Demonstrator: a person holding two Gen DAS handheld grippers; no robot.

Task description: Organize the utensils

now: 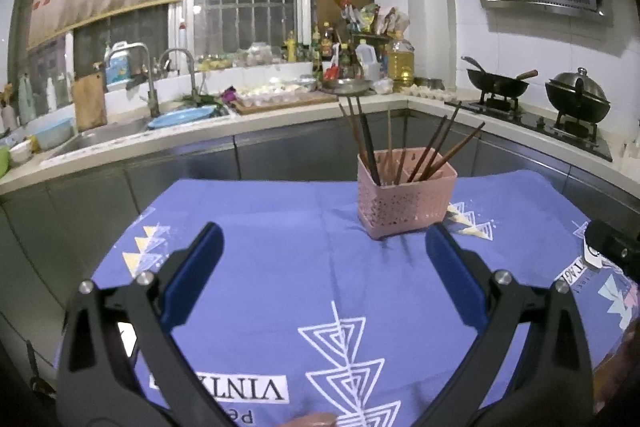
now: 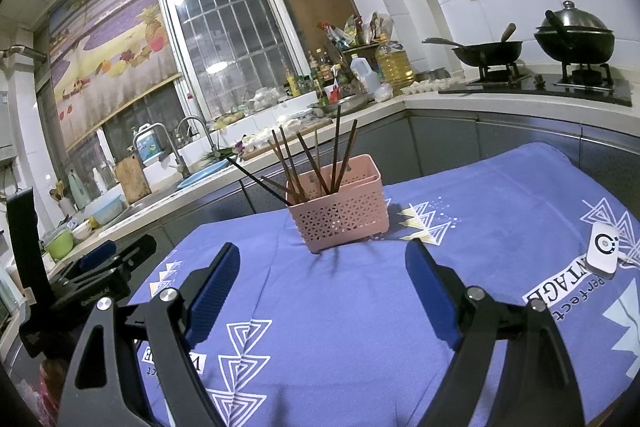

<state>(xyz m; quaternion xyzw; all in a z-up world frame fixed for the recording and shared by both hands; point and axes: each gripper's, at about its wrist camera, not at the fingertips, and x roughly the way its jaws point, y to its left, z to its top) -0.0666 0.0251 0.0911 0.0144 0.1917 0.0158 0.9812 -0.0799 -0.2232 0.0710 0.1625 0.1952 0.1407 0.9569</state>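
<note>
A pink basket of brown chopsticks stands on the blue-clothed table, beyond the left hand-held gripper and right hand-held gripper, both wide open and empty.

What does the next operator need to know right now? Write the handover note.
Left gripper: open, empty, above the blue patterned tablecloth.
Right gripper: open, empty, over the same cloth.
Job's things: the pink perforated plastic basket stands upright on the cloth ahead of both grippers, touched by neither. The dark wooden chopsticks stand in it, leaning apart in several directions.
Done: every chopstick in view is in the basket; none lies loose on the cloth.
Left: possibly tidying the splayed chopsticks; which compartment each sits in cannot be told.
Also on the cloth: a small white device to the right.
</note>
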